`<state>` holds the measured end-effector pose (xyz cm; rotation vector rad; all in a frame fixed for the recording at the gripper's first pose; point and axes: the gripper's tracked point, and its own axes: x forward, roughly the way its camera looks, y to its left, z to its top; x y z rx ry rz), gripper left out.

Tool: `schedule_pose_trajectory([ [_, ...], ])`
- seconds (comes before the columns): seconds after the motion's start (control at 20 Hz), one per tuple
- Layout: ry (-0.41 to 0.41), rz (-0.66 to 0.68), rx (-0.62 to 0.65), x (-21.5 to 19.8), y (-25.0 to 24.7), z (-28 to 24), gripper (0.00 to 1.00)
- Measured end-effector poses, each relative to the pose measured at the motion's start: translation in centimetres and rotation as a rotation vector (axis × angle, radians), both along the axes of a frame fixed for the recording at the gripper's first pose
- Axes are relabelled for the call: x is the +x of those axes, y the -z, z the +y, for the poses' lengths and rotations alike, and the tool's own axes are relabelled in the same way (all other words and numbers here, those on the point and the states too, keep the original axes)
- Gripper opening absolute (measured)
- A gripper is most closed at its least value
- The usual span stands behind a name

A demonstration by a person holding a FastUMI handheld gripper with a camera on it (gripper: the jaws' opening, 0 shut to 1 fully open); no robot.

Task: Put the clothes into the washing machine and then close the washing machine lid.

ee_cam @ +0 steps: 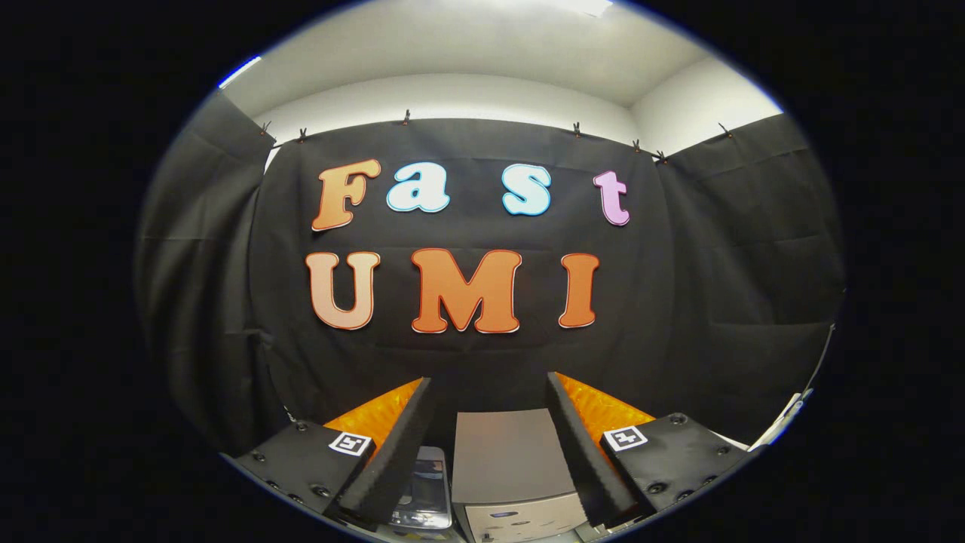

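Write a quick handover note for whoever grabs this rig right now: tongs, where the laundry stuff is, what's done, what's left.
Tongs: open, holding nothing, raised and aimed at the booth's black cloth wall.
Washing machine: low between the fingers and just ahead; its grey top shows, and I can't tell whether the lid is open.
Clothes: none spotted from this angle.
Done: nothing confirmed.
Left: find the clothes, load them, close the lid.

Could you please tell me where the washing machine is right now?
In the gripper view, the washing machine sits low between the open fingers of the hand-held gripper, in front of the black cloth wall.
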<state>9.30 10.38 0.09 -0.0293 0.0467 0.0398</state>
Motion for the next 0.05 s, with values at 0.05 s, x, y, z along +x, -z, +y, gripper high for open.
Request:
schedule_pose_trajectory([
  [0.05,0.002,0.0,-0.002,0.01,-0.05,-0.03,0.96],
])
